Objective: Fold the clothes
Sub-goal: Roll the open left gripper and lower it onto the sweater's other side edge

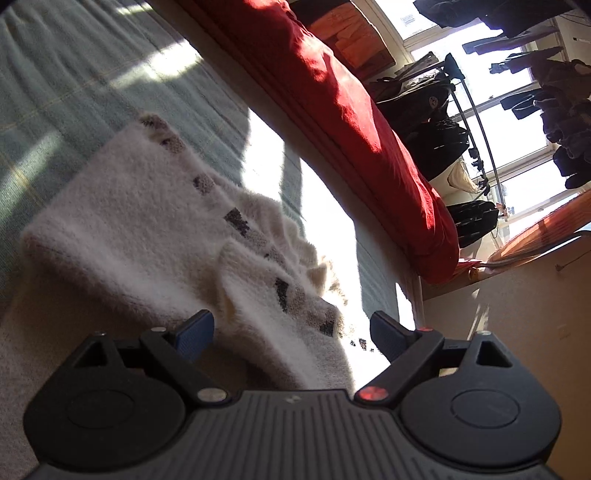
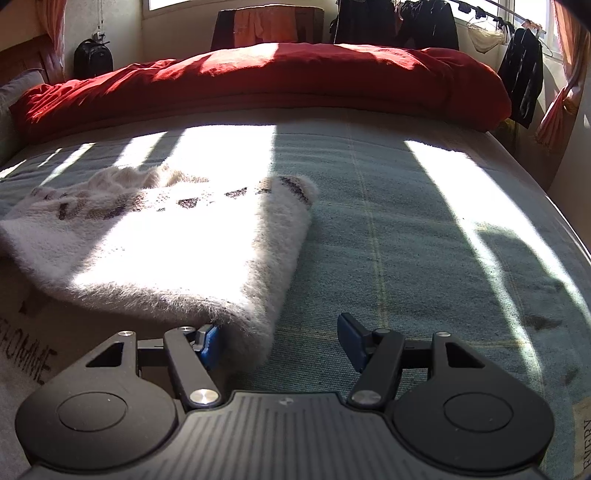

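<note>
Sunlight falls in bars across a fuzzy cream sweater (image 1: 155, 229) lying on the grey-green bedspread (image 1: 55, 92) in the left wrist view, its bunched end between the spread fingers of the left gripper (image 1: 291, 338), which grip nothing; a red duvet (image 1: 332, 96) lies beyond. From the right wrist, the right gripper (image 2: 282, 341) is spread too, one blue fingertip (image 2: 208, 341) touching the sweater's folded corner, a clothes rail (image 2: 491, 14) behind.
</note>
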Demonstrator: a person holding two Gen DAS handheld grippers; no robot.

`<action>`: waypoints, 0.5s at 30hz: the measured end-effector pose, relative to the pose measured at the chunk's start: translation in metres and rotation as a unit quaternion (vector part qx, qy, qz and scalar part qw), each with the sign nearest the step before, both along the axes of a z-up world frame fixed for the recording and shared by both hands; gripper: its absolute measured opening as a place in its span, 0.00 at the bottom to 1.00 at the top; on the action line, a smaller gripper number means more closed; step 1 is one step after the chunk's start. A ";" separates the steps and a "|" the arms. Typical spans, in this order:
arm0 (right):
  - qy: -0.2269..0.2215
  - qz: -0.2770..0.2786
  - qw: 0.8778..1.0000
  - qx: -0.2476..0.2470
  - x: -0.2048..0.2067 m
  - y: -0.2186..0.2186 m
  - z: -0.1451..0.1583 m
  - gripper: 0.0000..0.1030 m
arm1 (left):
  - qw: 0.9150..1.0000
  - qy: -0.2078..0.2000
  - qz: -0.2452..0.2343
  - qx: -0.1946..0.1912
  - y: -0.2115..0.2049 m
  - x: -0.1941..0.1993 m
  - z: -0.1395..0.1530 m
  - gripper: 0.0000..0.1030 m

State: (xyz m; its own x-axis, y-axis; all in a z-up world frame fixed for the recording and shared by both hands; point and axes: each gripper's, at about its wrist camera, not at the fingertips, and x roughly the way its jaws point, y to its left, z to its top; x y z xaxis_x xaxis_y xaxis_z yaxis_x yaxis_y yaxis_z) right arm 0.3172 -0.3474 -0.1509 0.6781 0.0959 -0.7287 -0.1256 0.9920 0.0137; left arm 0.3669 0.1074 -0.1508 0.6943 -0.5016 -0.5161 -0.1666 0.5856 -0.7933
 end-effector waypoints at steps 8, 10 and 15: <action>0.003 -0.006 1.000 0.004 0.002 0.000 -0.002 0.66 | 0.997 0.052 -0.044 -0.029 -0.002 0.003 -0.038 0.92; 0.003 -0.005 1.000 0.004 0.002 -0.001 -0.003 0.66 | 0.997 0.050 -0.063 -0.014 -0.014 -0.007 -0.047 0.92; 0.004 -0.004 1.000 -0.002 0.003 0.001 -0.002 0.66 | 0.997 0.029 -0.071 0.011 -0.023 0.002 -0.031 0.92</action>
